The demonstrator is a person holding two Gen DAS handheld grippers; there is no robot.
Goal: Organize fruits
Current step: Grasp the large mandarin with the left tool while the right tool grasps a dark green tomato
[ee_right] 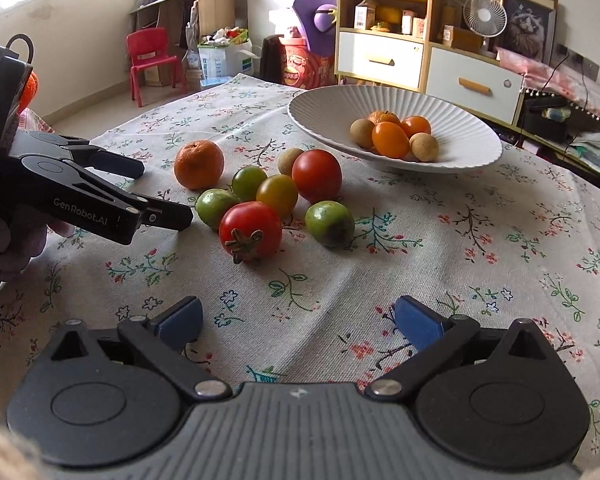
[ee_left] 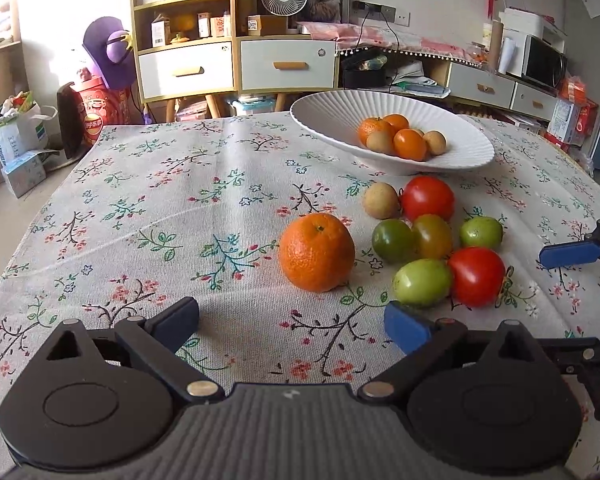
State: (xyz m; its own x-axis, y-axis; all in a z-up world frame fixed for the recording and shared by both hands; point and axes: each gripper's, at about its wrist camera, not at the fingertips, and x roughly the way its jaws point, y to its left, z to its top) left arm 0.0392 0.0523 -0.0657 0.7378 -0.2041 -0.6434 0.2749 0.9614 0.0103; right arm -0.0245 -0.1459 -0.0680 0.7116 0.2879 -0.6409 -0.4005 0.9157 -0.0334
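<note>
A mandarin orange (ee_left: 317, 252) sits on the floral tablecloth just ahead of my open, empty left gripper (ee_left: 292, 326). To its right lies a cluster of red, green and yellowish tomatoes (ee_left: 432, 236) and a small brown fruit (ee_left: 381, 200). A white ribbed bowl (ee_left: 324, 114) behind them holds several orange and brown fruits. In the right wrist view, my right gripper (ee_right: 298, 326) is open and empty, short of the tomato cluster (ee_right: 278, 194); the mandarin (ee_right: 199, 164) and bowl (ee_right: 324, 110) lie beyond. The left gripper (ee_right: 156, 190) shows there at left, open beside a green tomato.
The tablecloth (ee_left: 160, 220) covers the whole table; its far edge drops off toward the floor. Shelves and drawers (ee_left: 236, 64) stand behind the table, with boxes and bags on the floor at left. A red child's chair (ee_right: 152, 60) stands far back.
</note>
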